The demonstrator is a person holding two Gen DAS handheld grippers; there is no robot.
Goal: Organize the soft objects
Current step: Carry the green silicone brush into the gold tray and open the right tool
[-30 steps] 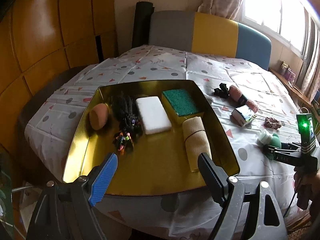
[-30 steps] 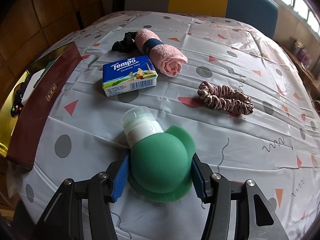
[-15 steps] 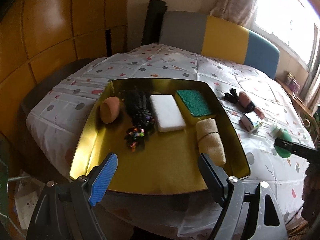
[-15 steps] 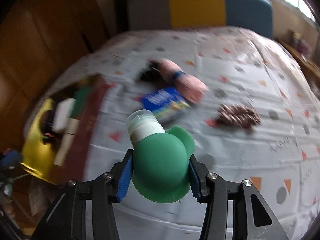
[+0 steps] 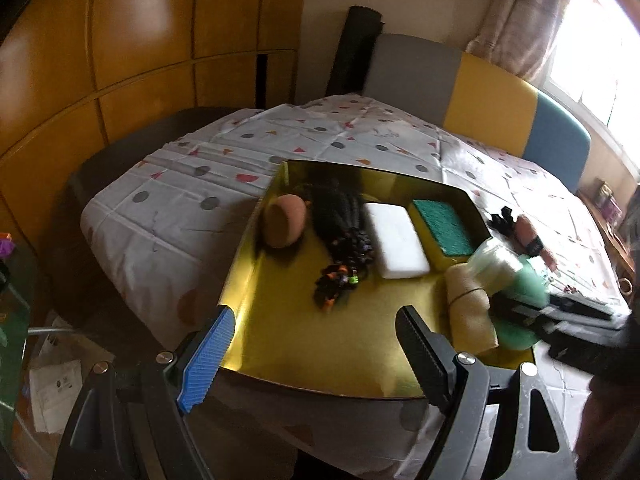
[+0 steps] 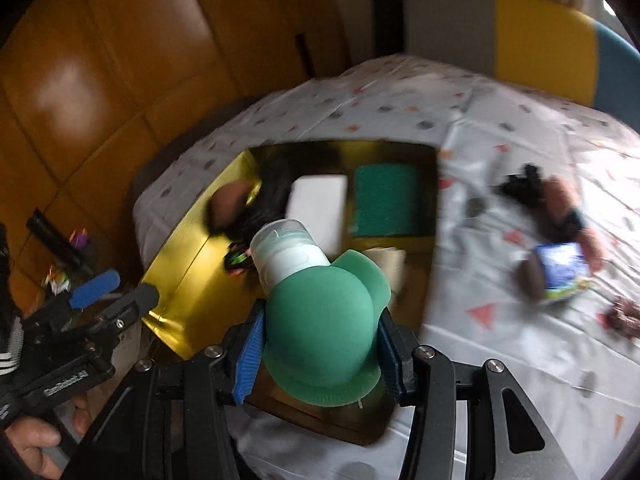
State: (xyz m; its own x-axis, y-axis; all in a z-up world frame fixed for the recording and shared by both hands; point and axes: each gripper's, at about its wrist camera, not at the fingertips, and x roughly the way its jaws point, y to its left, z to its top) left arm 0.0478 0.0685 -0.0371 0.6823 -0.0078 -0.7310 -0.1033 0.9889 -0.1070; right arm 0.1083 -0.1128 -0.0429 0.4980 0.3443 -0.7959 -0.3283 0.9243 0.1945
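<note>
My right gripper is shut on a green squeeze bottle with a white cap and holds it in the air over the near right part of the gold tray. The bottle also shows in the left wrist view, above a beige cloth roll. The gold tray holds a tan sponge ball, a black braided bundle, a white sponge and a green scouring sponge. My left gripper is open and empty before the tray's near edge.
On the spotted tablecloth right of the tray lie a black scrunchie, a pink towel roll, a blue tissue pack and a mauve scrunchie. Wooden wall panels stand on the left; a multicoloured chair back stands behind.
My right gripper has lifted the green bottle off the cloth and carried it left, over the gold tray. My left gripper has drawn back and stays open.
</note>
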